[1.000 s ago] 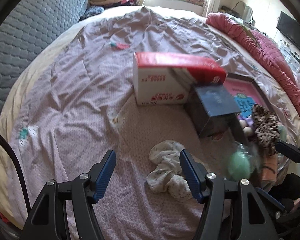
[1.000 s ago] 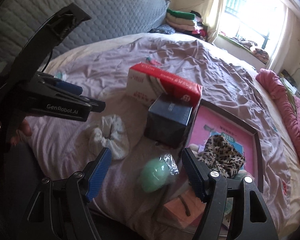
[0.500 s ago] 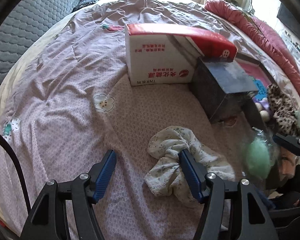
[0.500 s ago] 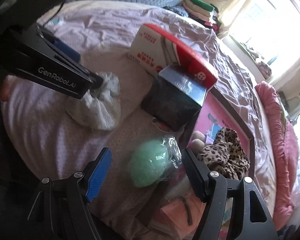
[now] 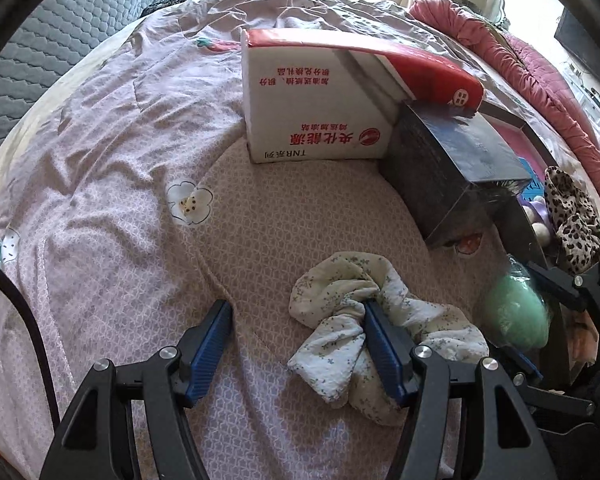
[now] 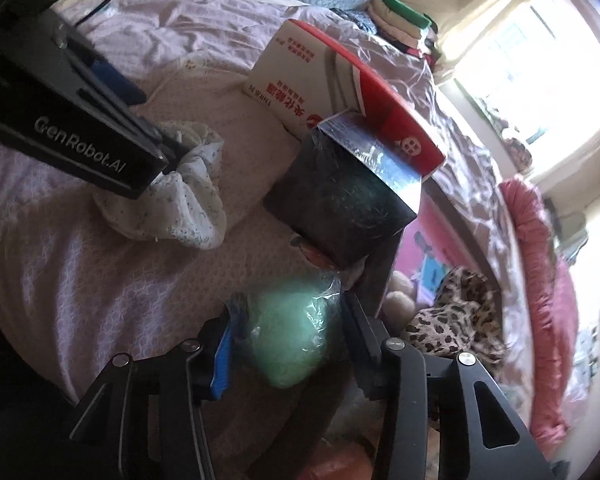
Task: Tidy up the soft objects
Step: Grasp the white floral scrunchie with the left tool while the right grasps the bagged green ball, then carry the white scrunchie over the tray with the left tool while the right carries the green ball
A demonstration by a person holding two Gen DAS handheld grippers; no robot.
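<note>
Lilac quilted bedspread (image 5: 112,168) lies bare from nine to twelve o'clock in the left wrist view, open room up to the red-and-white carton (image 5: 320,96) at twelve; a dark box (image 5: 456,168) closes off one o'clock. The left gripper (image 5: 296,336) stands wide, one finger pushed into the hole of the white floral scrunchie (image 5: 364,328) at five o'clock, the other on bare cloth, nothing pinched.

In the right wrist view, the right gripper (image 6: 288,340) has just been closing, and its blue pads sit against both sides of the green fuzzy ball (image 6: 288,336) in clear wrap at six o'clock, hard against the dark tray wall (image 6: 380,264). A leopard scrunchie (image 6: 452,316) lies at four o'clock, inside the tray.
</note>
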